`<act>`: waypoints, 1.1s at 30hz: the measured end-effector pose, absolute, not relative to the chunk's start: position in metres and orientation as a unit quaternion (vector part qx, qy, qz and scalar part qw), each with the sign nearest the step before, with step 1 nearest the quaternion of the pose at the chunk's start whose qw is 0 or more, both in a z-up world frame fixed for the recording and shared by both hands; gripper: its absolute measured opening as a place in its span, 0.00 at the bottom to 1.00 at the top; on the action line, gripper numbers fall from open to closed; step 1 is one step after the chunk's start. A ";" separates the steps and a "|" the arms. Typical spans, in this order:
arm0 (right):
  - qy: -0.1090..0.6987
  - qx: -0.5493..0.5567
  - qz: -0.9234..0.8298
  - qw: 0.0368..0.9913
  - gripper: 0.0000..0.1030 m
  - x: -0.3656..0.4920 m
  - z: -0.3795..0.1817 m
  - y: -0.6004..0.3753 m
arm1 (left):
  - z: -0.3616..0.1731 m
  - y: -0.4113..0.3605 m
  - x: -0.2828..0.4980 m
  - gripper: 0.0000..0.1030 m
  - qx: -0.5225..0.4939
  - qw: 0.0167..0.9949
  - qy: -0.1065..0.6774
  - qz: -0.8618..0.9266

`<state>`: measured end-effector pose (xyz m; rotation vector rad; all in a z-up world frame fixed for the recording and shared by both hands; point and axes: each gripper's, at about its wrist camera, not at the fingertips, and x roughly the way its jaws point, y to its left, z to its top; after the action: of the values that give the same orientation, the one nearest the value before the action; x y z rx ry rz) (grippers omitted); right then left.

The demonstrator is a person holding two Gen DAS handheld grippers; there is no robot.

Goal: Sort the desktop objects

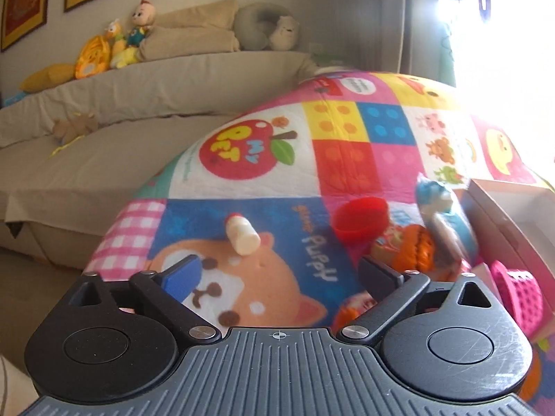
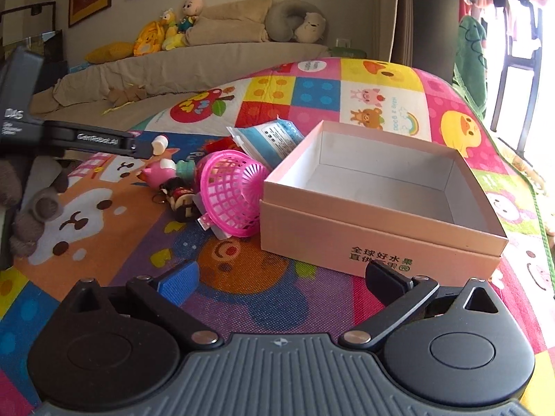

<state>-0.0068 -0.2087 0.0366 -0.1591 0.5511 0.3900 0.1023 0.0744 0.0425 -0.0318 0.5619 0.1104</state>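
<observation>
The small white bottle w/ red cap (image 1: 242, 235) lay on its side on the colourful play mat (image 1: 347, 145), on the blue patch just past the printed puppy face, far of the left gripper (image 1: 281, 272) & a bit left of its centre line. That gripper hovered w/ jaws spread wide, nothing between them, blue pad on one fingertip (image 1: 182, 275). Right of the bottle sat a red cup (image 1: 360, 220), tipped so its mouth showed. Beyond that, a blue & white packet (image 1: 435, 204) leaned over an orange toy (image 1: 416, 249), blurred, can't tell what it is. A pink mesh basket (image 1: 517, 294) showed at the right edge, next to the wall of the pink box (image 1: 503, 215).

From the right wrist view the right gripper (image 2: 282, 280) was also wide open & held nothing, low over the mat (image 2: 381, 90). The open pink cardboard box (image 2: 374, 239) stood just far of its right finger, inside bare & white. Left of the box, touching or nearly so, the pink basket (image 2: 230, 192) lay on its side, w/ a pink pig figure (image 2: 158, 173) & a dark small figure (image 2: 180, 197) beside it, and the blue packet (image 2: 274, 138) behind. The left gripper (image 2: 138, 147) reached in from the left, tip near the bottle (image 2: 159, 145).

Far off: beige sofa (image 2: 208, 66) w/ plush toys (image 2: 173, 31).
</observation>
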 end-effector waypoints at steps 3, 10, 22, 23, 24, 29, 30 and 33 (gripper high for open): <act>0.276 -0.086 0.199 0.936 0.77 -0.006 0.040 -0.204 | 0.029 0.089 0.151 0.72 -0.047 0.945 0.312 0.080; 0.281 -0.092 0.204 0.933 0.74 -0.002 0.040 -0.203 | 0.009 0.099 0.189 0.29 -0.034 0.934 0.337 0.113; 0.226 -0.190 0.217 0.930 0.57 0.036 0.062 -0.143 | 0.020 0.049 0.011 0.29 0.003 0.939 0.336 -0.072; 0.229 -0.189 0.214 0.931 0.57 0.043 0.061 -0.139 | 0.019 0.045 -0.002 0.29 0.001 0.937 0.338 -0.085; 0.233 -0.189 0.216 0.929 0.57 0.050 0.061 -0.134 | 0.018 0.042 -0.012 0.29 -0.003 0.935 0.341 -0.094; 0.245 -0.205 0.212 0.924 0.57 0.069 0.053 -0.112 | 0.008 0.035 -0.040 0.35 0.000 0.939 0.334 -0.078; 0.249 -0.206 0.212 0.922 0.57 0.071 0.051 -0.110 | 0.009 0.036 -0.040 0.42 -0.006 0.940 0.335 -0.073; 0.253 -0.201 0.212 0.922 0.58 0.068 0.050 -0.110 | 0.013 0.040 -0.042 0.59 -0.008 0.940 0.334 -0.061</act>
<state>0.0677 -0.1099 0.0498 -0.4125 0.5188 0.4354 -0.0418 0.0396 0.0128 -0.0158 0.6821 -0.1243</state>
